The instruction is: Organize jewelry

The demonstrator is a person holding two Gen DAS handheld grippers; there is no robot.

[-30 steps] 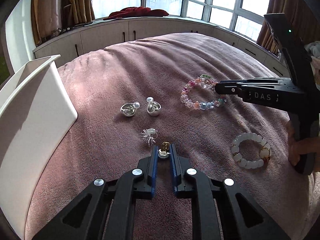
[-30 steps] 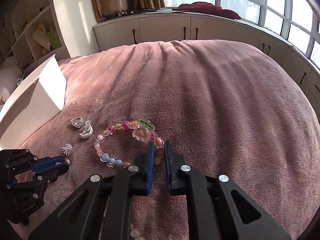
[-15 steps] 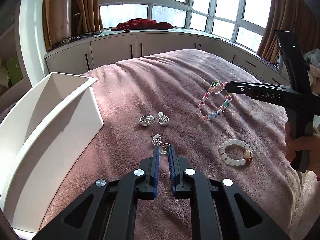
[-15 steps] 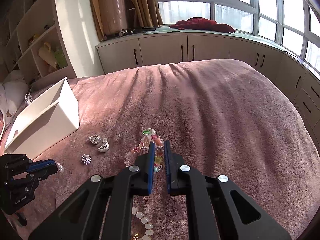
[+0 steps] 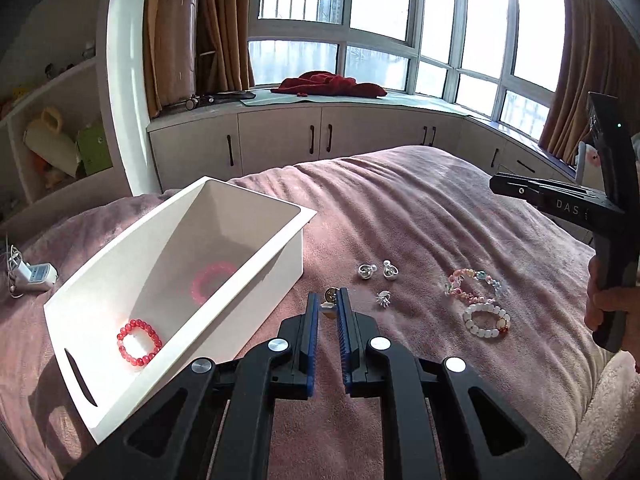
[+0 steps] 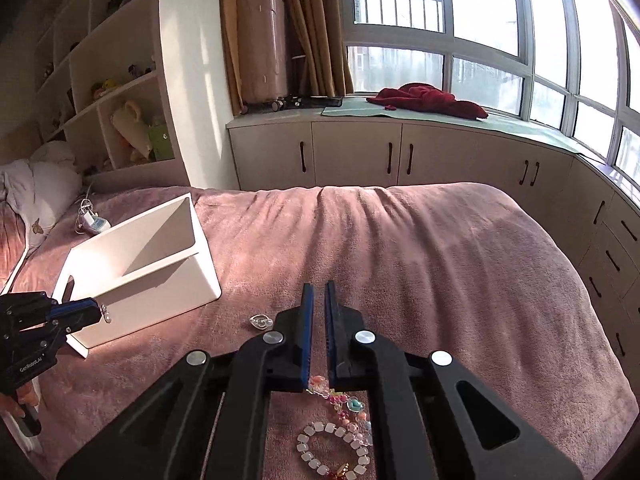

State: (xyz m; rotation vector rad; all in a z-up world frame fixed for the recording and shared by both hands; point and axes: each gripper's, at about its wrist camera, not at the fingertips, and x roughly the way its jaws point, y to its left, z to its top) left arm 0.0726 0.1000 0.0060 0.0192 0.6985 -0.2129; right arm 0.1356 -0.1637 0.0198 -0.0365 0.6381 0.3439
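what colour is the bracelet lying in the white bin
Red: the beaded bracelet in the white bin shows best in the left wrist view.

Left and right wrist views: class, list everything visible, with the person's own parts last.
bin: 1, white, on the blanket's left
red bracelet: 1, red beads, inside the bin
pearl earrings: 2, silver, on the blanket right of the bin
sparkly charm: 1, silver, just nearer than the earrings
beaded bracelet: 1, mixed pastels, on the blanket further right
white bracelet: 1, white beads, beside the beaded bracelet
blanket: 1, pink, covering the bed
cloth: 1, dark red, on the window ledge
gold earring: 1, gold with pearl, between the left gripper's fingers
left gripper: 1, black and blue, shut on the gold earring
right gripper: 1, black and blue, shut, empty
hand: 1, holding the right gripper's handle
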